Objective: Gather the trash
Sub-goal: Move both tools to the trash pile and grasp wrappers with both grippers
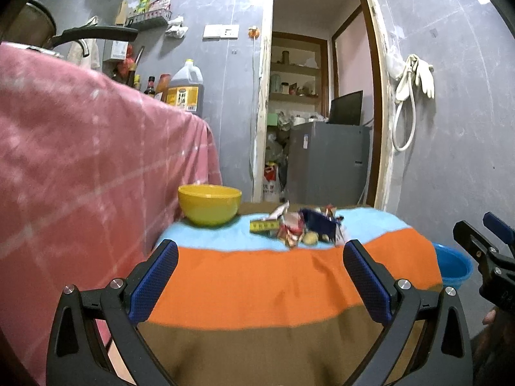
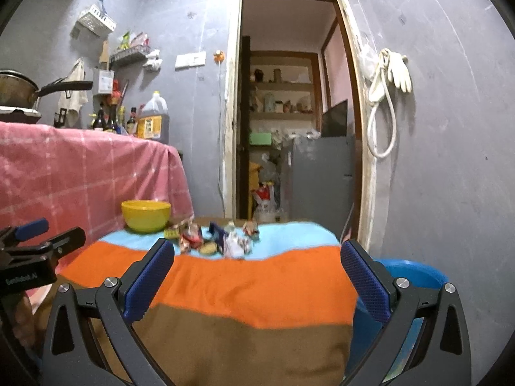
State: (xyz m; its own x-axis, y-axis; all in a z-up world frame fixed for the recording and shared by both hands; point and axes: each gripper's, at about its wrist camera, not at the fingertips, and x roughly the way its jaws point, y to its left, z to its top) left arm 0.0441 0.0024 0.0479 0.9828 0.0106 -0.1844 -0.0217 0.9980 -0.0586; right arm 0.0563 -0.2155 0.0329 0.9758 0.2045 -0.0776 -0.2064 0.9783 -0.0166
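A pile of trash (image 1: 299,226), crumpled wrappers and scraps, lies on the far light-blue stripe of a striped cloth (image 1: 257,276) over a low table. It also shows in the right wrist view (image 2: 215,238). A yellow bowl (image 1: 209,204) stands to its left, also seen in the right wrist view (image 2: 146,215). My left gripper (image 1: 259,259) is open and empty, well short of the pile. My right gripper (image 2: 257,257) is open and empty too, at the same distance. Each gripper shows at the edge of the other's view.
A blue basin (image 2: 415,273) stands on the floor right of the table. A counter under a pink cloth (image 1: 80,148) with bottles and a pan is on the left. An open doorway (image 2: 289,112) with a grey fridge lies behind.
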